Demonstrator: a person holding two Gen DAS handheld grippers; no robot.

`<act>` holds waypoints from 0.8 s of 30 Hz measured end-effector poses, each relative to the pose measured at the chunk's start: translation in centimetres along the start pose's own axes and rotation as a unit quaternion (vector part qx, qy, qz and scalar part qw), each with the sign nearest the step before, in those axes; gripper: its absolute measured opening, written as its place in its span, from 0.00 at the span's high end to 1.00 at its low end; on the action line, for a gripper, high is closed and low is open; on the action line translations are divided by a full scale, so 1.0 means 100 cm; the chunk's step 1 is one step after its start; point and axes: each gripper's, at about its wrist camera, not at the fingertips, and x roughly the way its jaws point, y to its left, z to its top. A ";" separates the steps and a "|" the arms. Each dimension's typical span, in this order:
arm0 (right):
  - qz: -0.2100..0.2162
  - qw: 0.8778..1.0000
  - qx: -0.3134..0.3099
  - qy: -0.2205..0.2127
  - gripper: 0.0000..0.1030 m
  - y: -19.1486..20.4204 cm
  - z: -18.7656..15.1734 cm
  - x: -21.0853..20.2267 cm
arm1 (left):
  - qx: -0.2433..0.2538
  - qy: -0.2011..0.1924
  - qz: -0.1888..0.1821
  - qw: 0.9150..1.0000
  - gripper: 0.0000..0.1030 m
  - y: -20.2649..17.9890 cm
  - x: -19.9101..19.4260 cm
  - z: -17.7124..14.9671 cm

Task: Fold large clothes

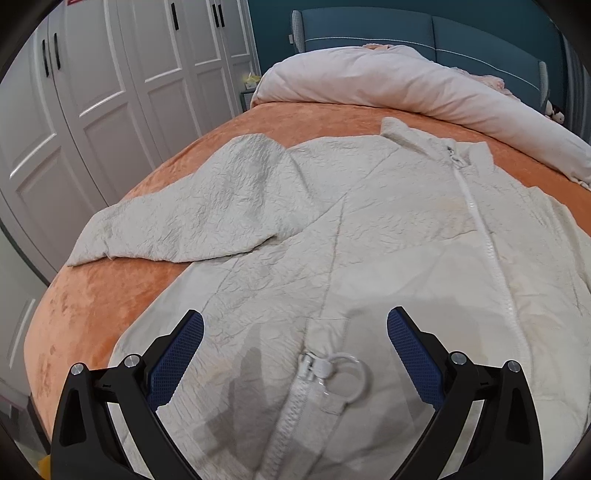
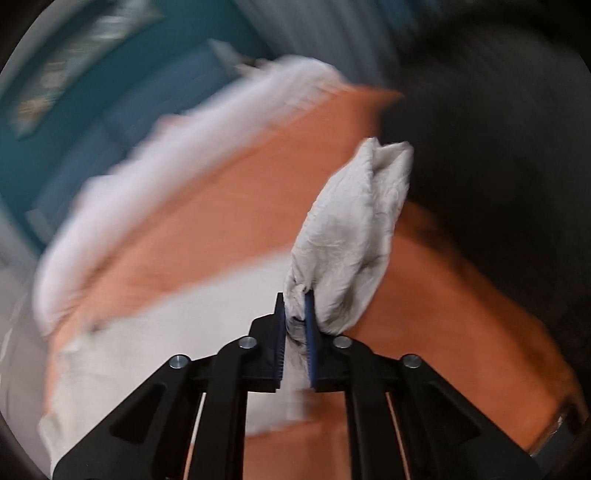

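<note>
A cream crinkled zip-up jacket (image 1: 369, 236) lies front up on the orange bedspread (image 1: 85, 295), its left sleeve (image 1: 192, 214) spread toward the left. My left gripper (image 1: 295, 332) is open and empty, hovering just above the jacket's lower hem, with the zipper pull ring (image 1: 349, 373) between its fingers. My right gripper (image 2: 295, 310) is shut on the jacket's other sleeve (image 2: 354, 229) and holds it lifted above the bed; the cuff end sticks up past the fingers. The right wrist view is heavily motion-blurred.
A rolled pale pink duvet (image 1: 406, 85) lies across the head of the bed before a blue headboard (image 1: 388, 29). White wardrobe doors (image 1: 110, 74) stand at the left. The bed's left edge (image 1: 40, 332) drops off near the wardrobe.
</note>
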 end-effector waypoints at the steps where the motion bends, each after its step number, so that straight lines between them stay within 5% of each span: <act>1: 0.022 0.999 -0.022 -0.010 0.94 0.023 0.002 -0.008 | -0.003 0.001 -0.001 1.000 0.06 0.003 0.002 0.000; 4: 0.156 0.982 -0.103 -0.022 0.95 0.129 -0.009 -0.041 | -0.014 0.005 -0.004 1.000 0.06 0.011 0.006 0.001; 8: 0.285 0.936 -0.203 0.041 0.94 0.261 -0.079 -0.044 | -0.038 0.004 -0.016 0.999 0.06 0.023 0.006 0.009; 10: 0.307 0.918 -0.239 0.082 0.87 0.296 -0.126 -0.027 | -0.048 -0.002 -0.028 0.998 0.06 0.031 0.004 0.016; 12: 0.317 0.897 -0.273 0.145 0.62 0.322 -0.179 -0.002 | -0.060 -0.005 -0.047 0.997 0.06 0.037 0.004 0.024; 14: 0.308 0.889 -0.298 0.162 0.56 0.324 -0.213 -0.001 | -0.083 -0.011 -0.075 0.994 0.05 0.045 0.002 0.037; 16: 0.309 0.888 -0.301 0.157 0.55 0.312 -0.218 -0.012 | -0.107 -0.012 -0.112 0.988 0.05 0.048 0.005 0.052; 18: 0.303 0.902 -0.278 0.131 0.46 0.289 -0.208 -0.027 | -0.119 0.003 -0.138 0.983 0.05 0.043 0.016 0.063; 24: 0.169 0.962 -0.200 0.077 0.40 0.191 -0.142 -0.023 | -0.112 0.058 -0.177 0.976 0.05 -0.014 0.069 0.081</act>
